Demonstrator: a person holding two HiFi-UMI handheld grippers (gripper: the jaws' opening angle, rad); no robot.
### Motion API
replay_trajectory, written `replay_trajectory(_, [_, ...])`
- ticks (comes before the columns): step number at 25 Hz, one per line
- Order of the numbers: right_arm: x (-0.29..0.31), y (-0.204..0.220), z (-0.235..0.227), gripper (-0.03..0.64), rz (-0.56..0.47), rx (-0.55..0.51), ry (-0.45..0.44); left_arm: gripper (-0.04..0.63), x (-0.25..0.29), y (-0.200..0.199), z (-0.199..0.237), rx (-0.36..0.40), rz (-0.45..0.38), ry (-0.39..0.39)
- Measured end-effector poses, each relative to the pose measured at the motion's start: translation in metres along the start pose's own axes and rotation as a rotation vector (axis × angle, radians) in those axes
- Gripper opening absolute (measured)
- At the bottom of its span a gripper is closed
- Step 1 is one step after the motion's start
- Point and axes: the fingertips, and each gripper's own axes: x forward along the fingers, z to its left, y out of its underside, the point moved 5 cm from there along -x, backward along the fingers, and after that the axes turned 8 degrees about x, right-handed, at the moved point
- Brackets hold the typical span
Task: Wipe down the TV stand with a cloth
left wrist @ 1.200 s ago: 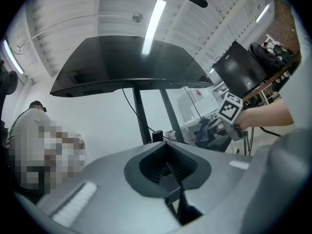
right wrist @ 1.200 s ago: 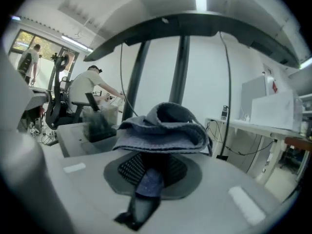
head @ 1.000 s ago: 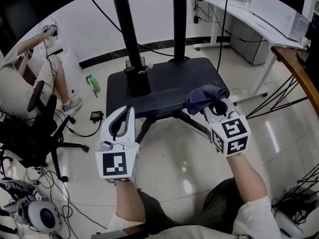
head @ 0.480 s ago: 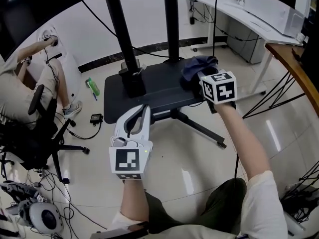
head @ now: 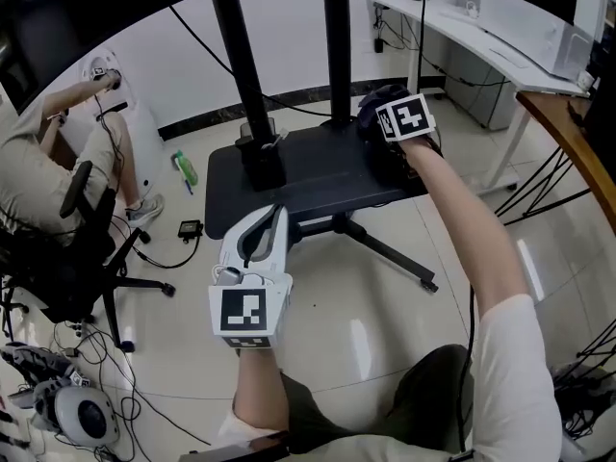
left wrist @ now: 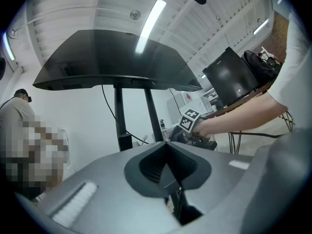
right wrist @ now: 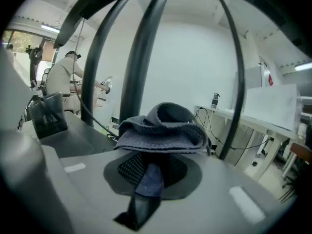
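While clamping the cloth tight in the right gripper, reaches out from the near edge of the TV stand to its far corner at 1 o'clock. Suggests wiping just begun, most of the black base uncovered. Keeps cloth bunched over the jaw tips, low over the base; contact unclear. Holds left gripper clenched, empty, at 7 o'clock.
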Motion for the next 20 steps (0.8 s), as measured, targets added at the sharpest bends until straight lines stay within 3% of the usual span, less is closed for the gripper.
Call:
replay_trajectory(4, [-0.069,0.012,0.015,0.061,-0.144,-0.009,-0.047,0.107,0.007,0.003,0.0,0.014,-0.051,-0.004])
replay_trajectory(10, [-0.189,0.082,0.043,0.06,-0.377,0.079,-0.064,0.107,0.021,0.011,-0.014,-0.001,-0.054,0.021])
replay_trajectory(15, [-0.237,0.084,0.088,0.061,-0.558,-0.007,-0.051,0.107,0.022,0.013,-0.022,-0.024,0.017,0.039])
replay_trajectory(18, [-0.251,0.069,0.125,0.06,-0.697,-0.076,-0.112,0.107,0.018,0.009,-0.01,0.01,-0.027,0.009])
replay_trajectory(20, [-0.254,0.067,0.154,0.06,-0.696,-0.097,-0.162,0.107,0.01,0.007,0.005,0.025,-0.016,-0.021])
